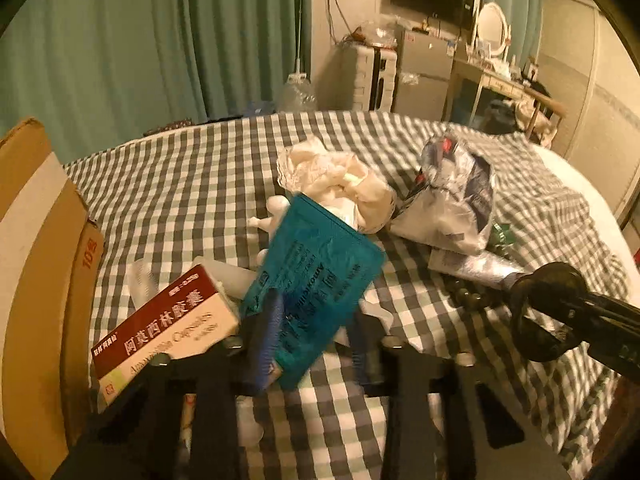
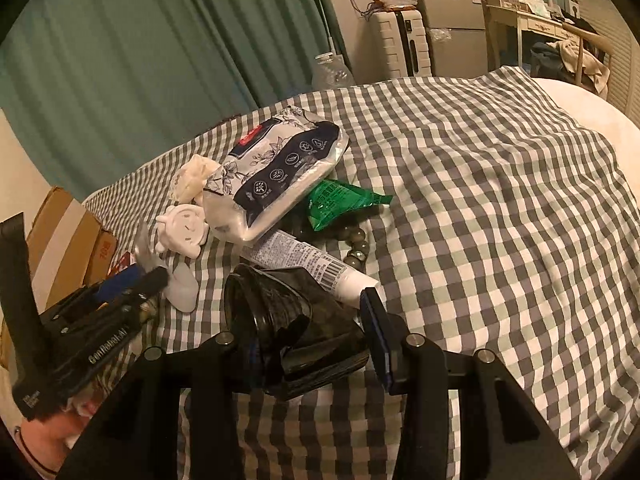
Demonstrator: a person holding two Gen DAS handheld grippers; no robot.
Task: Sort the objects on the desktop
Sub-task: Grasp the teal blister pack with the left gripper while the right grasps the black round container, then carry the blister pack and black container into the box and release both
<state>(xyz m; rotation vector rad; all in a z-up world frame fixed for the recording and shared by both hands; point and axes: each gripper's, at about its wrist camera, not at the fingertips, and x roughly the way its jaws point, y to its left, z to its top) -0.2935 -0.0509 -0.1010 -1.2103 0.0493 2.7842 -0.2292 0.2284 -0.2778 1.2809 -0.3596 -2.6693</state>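
In the left wrist view my left gripper [image 1: 316, 344] is shut on a teal medicine box [image 1: 316, 280], held tilted above the checked cloth [image 1: 180, 184]. A red-and-cream medicine box [image 1: 168, 332] lies just to its left. In the right wrist view my right gripper [image 2: 316, 340] is shut on a black roll of bags [image 2: 292, 328], lifted slightly over the cloth. Past it lie a white tube [image 2: 308, 268], a white-and-navy tissue pack [image 2: 276, 172], a green sachet [image 2: 340, 204], a bead bracelet [image 2: 356, 248] and a white smiley toy [image 2: 184, 230].
A crumpled cream cloth [image 1: 340, 180] and the tissue pack [image 1: 456, 196] lie at the far side of the pile. Cardboard boxes [image 1: 36, 260] stand at the left edge. The left gripper [image 2: 132, 280] shows at the left of the right wrist view. Checked cloth [image 2: 500, 220] spreads right.
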